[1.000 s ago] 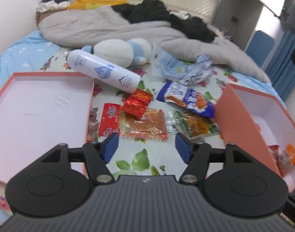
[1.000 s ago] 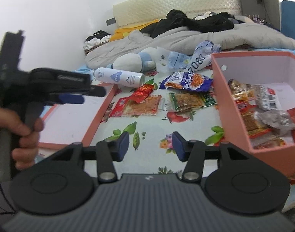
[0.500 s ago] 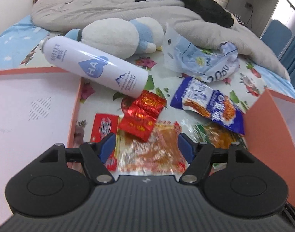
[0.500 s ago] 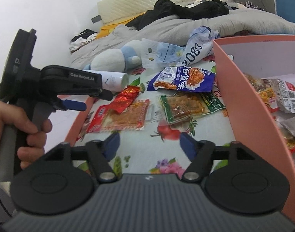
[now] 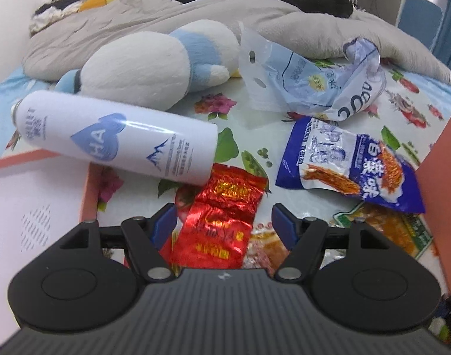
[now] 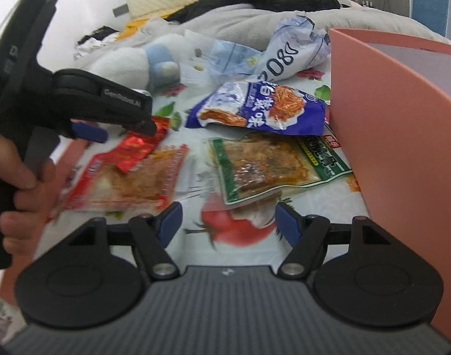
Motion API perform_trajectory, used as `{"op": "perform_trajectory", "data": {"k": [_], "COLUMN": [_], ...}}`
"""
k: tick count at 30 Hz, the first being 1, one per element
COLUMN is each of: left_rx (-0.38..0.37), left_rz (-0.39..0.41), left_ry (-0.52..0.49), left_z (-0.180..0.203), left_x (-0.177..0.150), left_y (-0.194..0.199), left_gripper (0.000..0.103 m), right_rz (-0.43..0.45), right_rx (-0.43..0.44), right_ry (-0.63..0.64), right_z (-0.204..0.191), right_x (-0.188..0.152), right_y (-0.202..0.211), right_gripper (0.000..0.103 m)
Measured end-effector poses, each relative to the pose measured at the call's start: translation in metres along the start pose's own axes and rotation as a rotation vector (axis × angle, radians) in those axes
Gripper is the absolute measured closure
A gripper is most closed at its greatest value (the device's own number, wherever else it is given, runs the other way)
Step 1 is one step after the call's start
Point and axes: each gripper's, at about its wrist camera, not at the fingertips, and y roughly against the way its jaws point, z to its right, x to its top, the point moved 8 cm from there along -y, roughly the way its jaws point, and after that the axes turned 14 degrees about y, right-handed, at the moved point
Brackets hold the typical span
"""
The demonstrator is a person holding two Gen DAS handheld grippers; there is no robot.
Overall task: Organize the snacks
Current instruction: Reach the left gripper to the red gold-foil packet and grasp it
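Observation:
My left gripper [image 5: 222, 222] is open and low over the bed, its blue pads on either side of a red foil packet [image 5: 222, 216] without pressing it. That packet lies on a clear packet of orange strips [image 6: 128, 180]. My right gripper [image 6: 228, 219] is open with nothing between its pads, just short of a green-edged snack packet [image 6: 269, 168]. A blue packet [image 6: 261, 109] lies beyond it. In the right wrist view a hand [image 6: 21, 177] holds the left gripper [image 6: 119, 128] over the red packet.
A pink box [image 6: 397, 118] stands at the right, its wall close to the green packet. Its pink lid [image 5: 33, 207] lies at the left. A white spray can [image 5: 116, 142], a plush toy [image 5: 154, 68], a crumpled plastic bag [image 5: 314, 82] and a grey duvet [image 5: 284, 20] lie behind.
Both grippers have come forward and down toward the snacks. The left one now straddles the red foil packet. The right jaws stand wider than a second ago.

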Motion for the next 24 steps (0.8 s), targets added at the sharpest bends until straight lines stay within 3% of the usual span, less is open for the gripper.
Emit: {"op": "perform_trajectory", "data": {"k": [8,9,12,16,17,24], "left_rx": [0.006,-0.007,-0.007,-0.01,-0.013,-0.031], "left_rz": [-0.003,-0.007,0.016,0.017,0.014,0.01], "left_ry": [-0.007,-0.004,-0.015,-0.028,-0.025,-0.018], "left_z": [0.0,0.0,0.002,0.004,0.005,0.005], "left_x": [-0.001,-0.002,-0.002,-0.004,-0.006,-0.018], "left_y": [-0.025,-0.027,-0.028,-0.023,-0.021,0.003], "left_gripper": [0.032,0.038,0.041,0.044,0.044,0.044], "right_rz": [0.012,0.014,0.019,0.024,0.016,0.025], "right_rx": [-0.055,-0.054,-0.051,-0.035,-0.031,-0.022], "right_ry": [0.037,0.043,0.03,0.015,0.013,0.024], "right_z": [0.0,-0.001,-0.004,-0.008,-0.009,-0.013], "right_x": [0.005,0.005,0.006,0.005,0.004,-0.002], "right_y": [-0.012,-0.012,-0.01,-0.005,-0.004,0.016], "right_gripper": [0.037,0.044,0.067,0.086,0.1,0.101]}}
